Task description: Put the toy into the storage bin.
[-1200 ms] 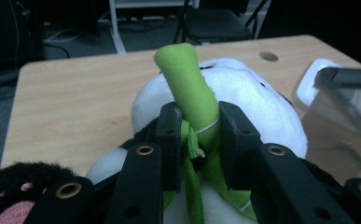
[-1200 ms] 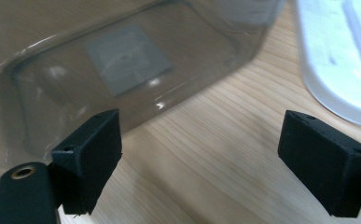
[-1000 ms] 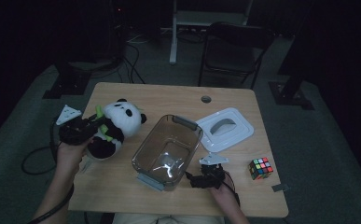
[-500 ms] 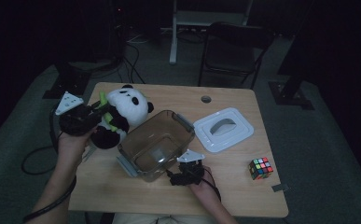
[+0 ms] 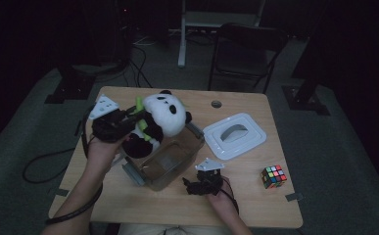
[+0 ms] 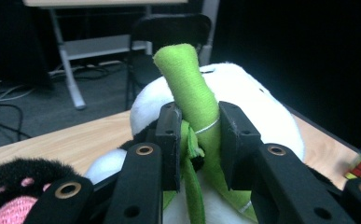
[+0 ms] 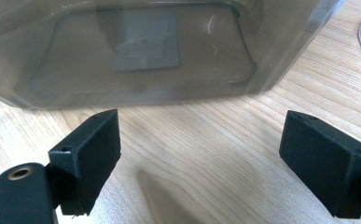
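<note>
The left gripper (image 6: 196, 140) is clamped on the green plush bamboo stalk (image 6: 190, 88) stitched to the black-and-white stuffed panda toy (image 5: 160, 120). The stalk is a thin, firm handle, so its 2 black jaws can pinch it fully, where the panda's round body would be too wide and soft to hold. In the high view the panda hangs off the table, over the far-left rim of the clear rectangular plastic storage box (image 5: 170, 164), which suggests it is meant to go inside.

The right gripper (image 7: 201, 158) sits low on the light wooden table (image 5: 255, 208), just beside the box's near wall, with its 2 jaws standing wide apart and nothing between them. Judging by that spot, it is there to steady the box, though it does not touch it.

The white plastic lid with a recessed handle (image 5: 234, 136) lies flat to the right of the box, leaving the opening free. The multicoloured puzzle cube (image 5: 273, 176) rests well apart.
</note>
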Tool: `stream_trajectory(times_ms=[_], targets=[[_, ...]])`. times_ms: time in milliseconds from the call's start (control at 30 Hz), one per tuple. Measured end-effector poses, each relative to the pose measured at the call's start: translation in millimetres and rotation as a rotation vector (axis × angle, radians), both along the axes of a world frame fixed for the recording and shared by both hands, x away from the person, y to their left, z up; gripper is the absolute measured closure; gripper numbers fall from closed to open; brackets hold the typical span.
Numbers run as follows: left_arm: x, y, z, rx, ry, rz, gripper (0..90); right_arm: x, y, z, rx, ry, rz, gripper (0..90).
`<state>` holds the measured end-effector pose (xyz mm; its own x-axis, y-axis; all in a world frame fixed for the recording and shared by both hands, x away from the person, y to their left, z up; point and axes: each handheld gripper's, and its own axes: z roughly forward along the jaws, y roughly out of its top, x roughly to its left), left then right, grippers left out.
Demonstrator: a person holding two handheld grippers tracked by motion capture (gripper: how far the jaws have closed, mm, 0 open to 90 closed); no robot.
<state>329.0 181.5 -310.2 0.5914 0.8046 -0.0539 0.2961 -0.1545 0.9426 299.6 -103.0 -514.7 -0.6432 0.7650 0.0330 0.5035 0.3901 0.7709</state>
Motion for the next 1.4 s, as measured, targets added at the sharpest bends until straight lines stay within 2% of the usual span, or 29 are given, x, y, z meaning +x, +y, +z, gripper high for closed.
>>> stream_trajectory(times_ms=[167, 333, 400, 467, 533, 633, 667, 733, 800, 867, 967, 1267, 1400], targets=[[0.1, -23.3, -12.7, 0.019, 0.026, -0.052, 72.5, -0.2, -2.4, 0.3, 0.007, 0.000, -0.002, 12.2], [-2.1, -35.0, -26.9, 0.058, 0.051, -0.070, 72.3, 0.7, -5.3, -0.2, 0.019, 0.007, -0.004, 12.3], [-3.0, -36.6, -30.3, 0.065, 0.054, -0.072, 72.2, 0.9, -5.6, -0.1, 0.021, 0.008, -0.004, 12.2], [-4.1, -38.9, -38.1, 0.094, 0.053, -0.066, 72.2, 1.2, -6.0, -0.2, 0.024, 0.009, -0.004, 12.3], [-2.4, -37.3, -43.5, 0.103, 0.082, -0.077, 71.0, 1.5, -6.5, -0.7, 0.026, 0.012, -0.002, 12.3], [-2.9, -34.6, -52.6, 0.122, 0.099, -0.068, 67.8, 1.3, -6.1, -1.5, 0.027, 0.024, 0.002, 12.3], [-2.4, -32.6, -54.6, 0.110, 0.103, -0.065, 65.4, 1.4, -5.8, -1.9, 0.026, 0.027, 0.005, 12.3], [-0.5, -27.5, -55.0, 0.084, 0.118, -0.080, 63.8, 1.7, -5.1, -2.4, 0.024, 0.030, 0.009, 12.3], [0.0, -25.7, -53.1, 0.083, 0.118, -0.086, 59.7, 1.9, -4.5, -2.5, 0.026, 0.033, 0.011, 12.3], [0.9, -23.8, -51.2, 0.067, 0.132, -0.107, 52.2, 1.9, -4.2, -2.2, 0.025, 0.036, 0.014, 12.3], [-0.1, -20.3, -47.5, 0.049, 0.129, -0.111, 43.4, 1.8, -4.3, -2.0, 0.025, 0.037, 0.018, 12.3], [-0.9, -5.7, -35.7, 0.039, 0.104, -0.113, 40.6, 2.9, -5.7, -1.6, 0.022, 0.038, 0.022, 12.3], [1.2, 4.5, -31.8, 0.025, 0.096, -0.113, 36.2, 3.0, -6.9, -0.3, 0.024, 0.038, 0.021, 12.3]])
